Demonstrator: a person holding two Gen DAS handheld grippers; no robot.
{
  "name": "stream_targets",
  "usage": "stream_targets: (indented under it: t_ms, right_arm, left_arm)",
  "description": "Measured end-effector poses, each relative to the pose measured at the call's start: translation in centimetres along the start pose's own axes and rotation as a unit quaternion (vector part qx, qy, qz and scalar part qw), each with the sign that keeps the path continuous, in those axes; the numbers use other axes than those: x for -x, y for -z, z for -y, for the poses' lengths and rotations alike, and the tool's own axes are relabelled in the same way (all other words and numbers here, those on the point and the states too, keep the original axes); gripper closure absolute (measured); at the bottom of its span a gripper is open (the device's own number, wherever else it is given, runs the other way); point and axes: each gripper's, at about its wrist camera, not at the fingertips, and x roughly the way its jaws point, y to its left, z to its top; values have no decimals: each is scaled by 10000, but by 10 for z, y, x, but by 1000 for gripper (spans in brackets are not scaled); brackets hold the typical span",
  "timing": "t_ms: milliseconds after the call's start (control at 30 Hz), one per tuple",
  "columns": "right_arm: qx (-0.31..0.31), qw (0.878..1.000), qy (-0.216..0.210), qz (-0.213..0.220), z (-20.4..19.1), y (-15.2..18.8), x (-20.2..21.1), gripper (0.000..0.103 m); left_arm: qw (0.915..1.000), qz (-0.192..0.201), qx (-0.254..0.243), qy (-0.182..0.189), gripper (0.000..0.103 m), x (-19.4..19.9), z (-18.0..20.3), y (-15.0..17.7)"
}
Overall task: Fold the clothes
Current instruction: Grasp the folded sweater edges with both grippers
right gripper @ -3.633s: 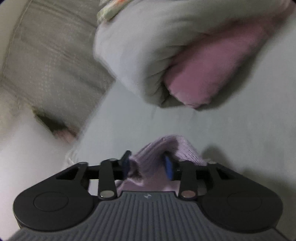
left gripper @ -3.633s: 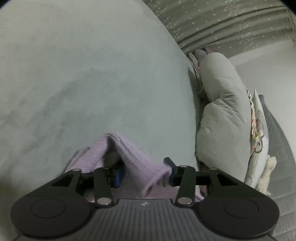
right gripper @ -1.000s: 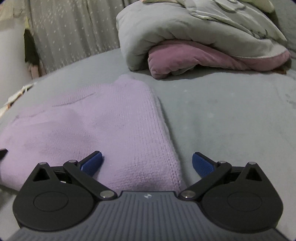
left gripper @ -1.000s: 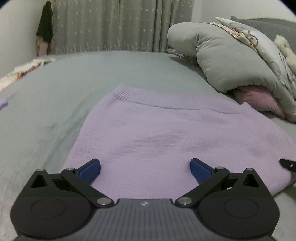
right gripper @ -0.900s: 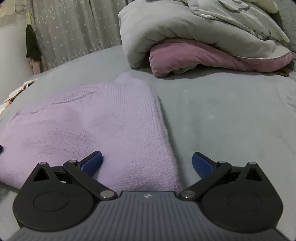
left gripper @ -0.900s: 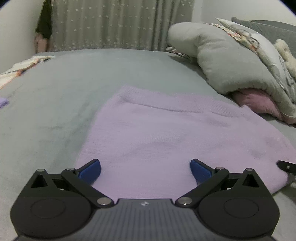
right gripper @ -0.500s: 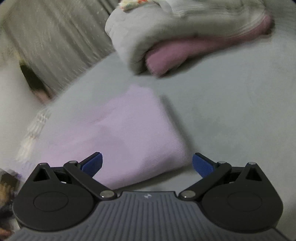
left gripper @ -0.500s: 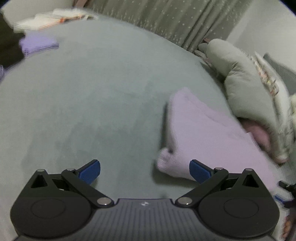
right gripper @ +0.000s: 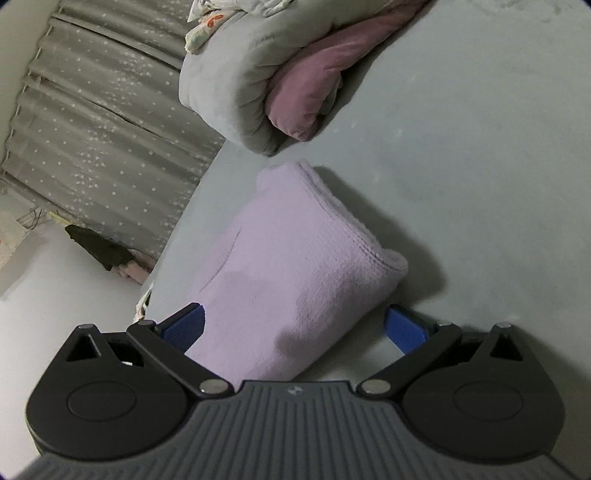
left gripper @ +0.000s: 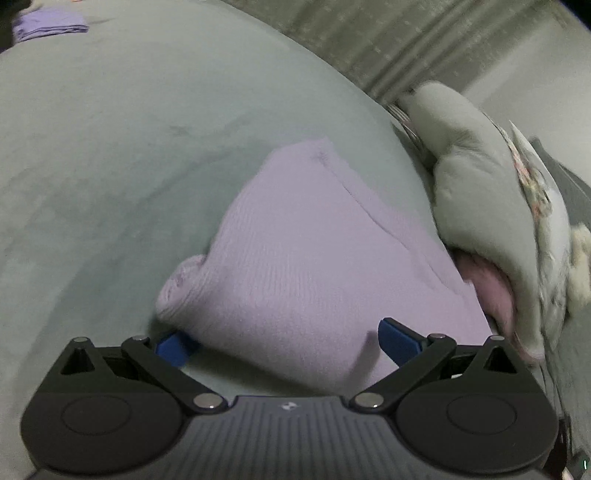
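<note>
A lilac knitted sweater [left gripper: 306, 266] lies folded flat on the grey-green bed [left gripper: 110, 166]. My left gripper [left gripper: 286, 341] is open, its blue pads either side of the sweater's near left edge, where a rolled fold bulges. In the right wrist view the same sweater [right gripper: 291, 266] shows its thick folded right edge. My right gripper [right gripper: 295, 326] is open and straddles the sweater's near right end. Neither gripper holds cloth.
A rolled grey duvet [left gripper: 491, 206] with a pink lining [right gripper: 314, 92] lies just beyond the sweater. A folded purple garment [left gripper: 48, 27] sits at the bed's far left. Grey starred curtains [right gripper: 96, 129] hang behind the bed.
Both grippers, shut on the sweater 3.6 s ago, have let go and stay open. In the last second they swung apart to the sweater's left and right ends and tilted downward.
</note>
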Motion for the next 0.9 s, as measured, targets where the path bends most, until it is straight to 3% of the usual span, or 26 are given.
stream_targets:
  t_ms: [167, 367, 567, 767, 900]
  right_arm:
    - [-208, 9996, -141, 112, 3, -5, -15, 0]
    - [428, 9986, 11, 323, -7, -1, -29, 1]
    - [1499, 9865, 456, 470, -23, 11, -43, 1]
    - [1233, 9903, 306, 555, -14, 3, -43, 2]
    - [1286, 9894, 293, 608, -14, 2, -48, 1]
  left_arm:
    - [9996, 184, 180, -82, 1, -7, 4, -1]
    - [9980, 380, 485, 108, 1, -9, 3, -5]
    - [9982, 553, -25, -251, 1, -19, 21, 1]
    - [9943, 833, -199, -638, 1, -27, 36, 9]
    - [9955, 828, -185, -433, 5, -26, 31, 11]
